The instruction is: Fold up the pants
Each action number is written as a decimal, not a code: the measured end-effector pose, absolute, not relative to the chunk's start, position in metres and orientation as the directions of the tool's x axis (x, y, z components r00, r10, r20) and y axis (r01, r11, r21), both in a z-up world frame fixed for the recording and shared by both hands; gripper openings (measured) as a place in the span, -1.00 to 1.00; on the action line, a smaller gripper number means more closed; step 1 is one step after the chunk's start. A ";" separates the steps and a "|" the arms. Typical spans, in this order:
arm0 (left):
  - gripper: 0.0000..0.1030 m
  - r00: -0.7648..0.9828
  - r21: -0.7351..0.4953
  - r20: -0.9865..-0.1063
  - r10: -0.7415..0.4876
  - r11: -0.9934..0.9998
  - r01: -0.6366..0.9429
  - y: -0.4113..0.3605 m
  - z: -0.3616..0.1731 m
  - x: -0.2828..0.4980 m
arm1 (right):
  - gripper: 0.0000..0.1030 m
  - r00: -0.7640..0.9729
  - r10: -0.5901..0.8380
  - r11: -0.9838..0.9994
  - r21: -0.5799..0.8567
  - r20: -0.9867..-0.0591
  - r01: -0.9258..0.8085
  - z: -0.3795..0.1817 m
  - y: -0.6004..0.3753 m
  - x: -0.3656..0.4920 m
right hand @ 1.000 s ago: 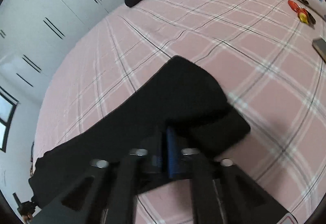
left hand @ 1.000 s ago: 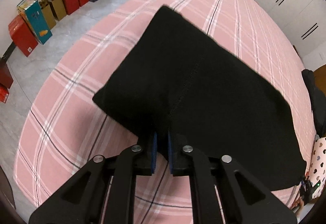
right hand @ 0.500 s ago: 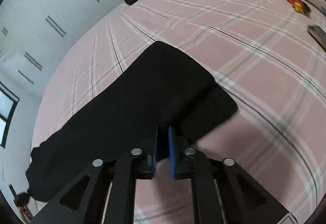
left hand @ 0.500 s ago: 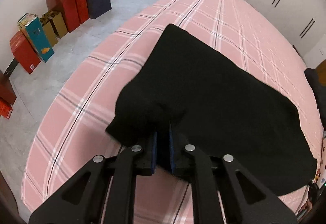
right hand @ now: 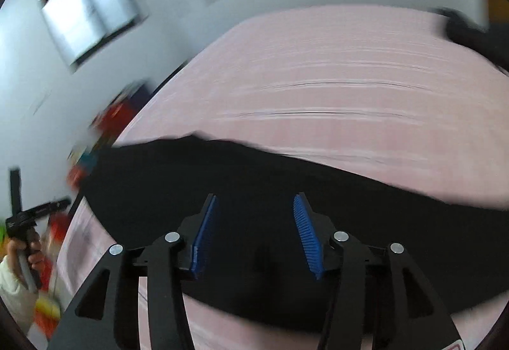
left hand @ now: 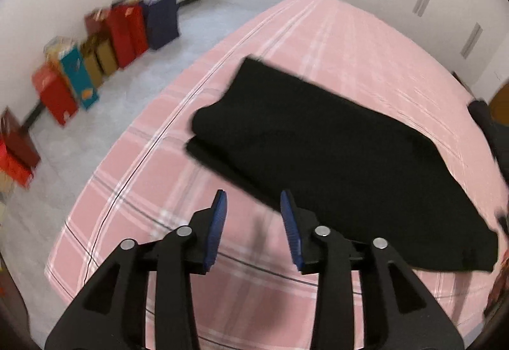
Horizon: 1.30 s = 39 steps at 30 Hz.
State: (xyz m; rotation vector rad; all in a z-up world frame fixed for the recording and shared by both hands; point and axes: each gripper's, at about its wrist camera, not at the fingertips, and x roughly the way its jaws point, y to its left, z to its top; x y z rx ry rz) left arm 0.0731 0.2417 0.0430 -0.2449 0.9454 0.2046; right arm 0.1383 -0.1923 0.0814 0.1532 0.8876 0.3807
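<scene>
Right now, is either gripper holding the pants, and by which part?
Nothing is held. The left gripper and right gripper are both open, and the pants lie folded on the bed.

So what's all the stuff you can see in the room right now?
Folded black fabric pants: one, black, lying on the bed.
Pink plaid bed sheet: one, pink with dark and white lines, covering the bed.
Paper gift bags and boxes: several, red, navy, teal, brown, on the floor along the wall.
Dark clothing pile: one, black, at the bed's far corner.
Window: one, bright, on the wall.
Left tool: one, black with blue pads, open, over the sheet.
Right tool: one, same colours, open, over the pants.
</scene>
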 end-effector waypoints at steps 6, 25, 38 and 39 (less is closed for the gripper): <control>0.47 0.669 -0.030 -0.734 0.120 0.978 -0.208 0.153 0.060 0.058 | -0.05 0.486 0.325 0.924 0.163 -0.811 -0.346 0.044 -0.073 0.235; 0.49 0.623 0.005 -0.779 0.068 0.995 -0.103 0.085 -0.015 0.055 | -0.68 0.618 0.300 0.950 0.169 -0.727 -0.262 0.052 -0.147 0.179; 0.62 0.636 0.134 -0.764 0.108 0.991 -0.007 0.011 -0.006 0.043 | -0.61 0.641 0.113 0.957 0.257 -0.759 0.136 0.028 -0.367 0.011; 0.62 0.624 0.131 -0.774 0.107 0.991 -0.007 0.007 -0.008 0.044 | -0.61 0.641 0.132 0.951 0.279 -0.756 0.135 0.026 -0.370 0.006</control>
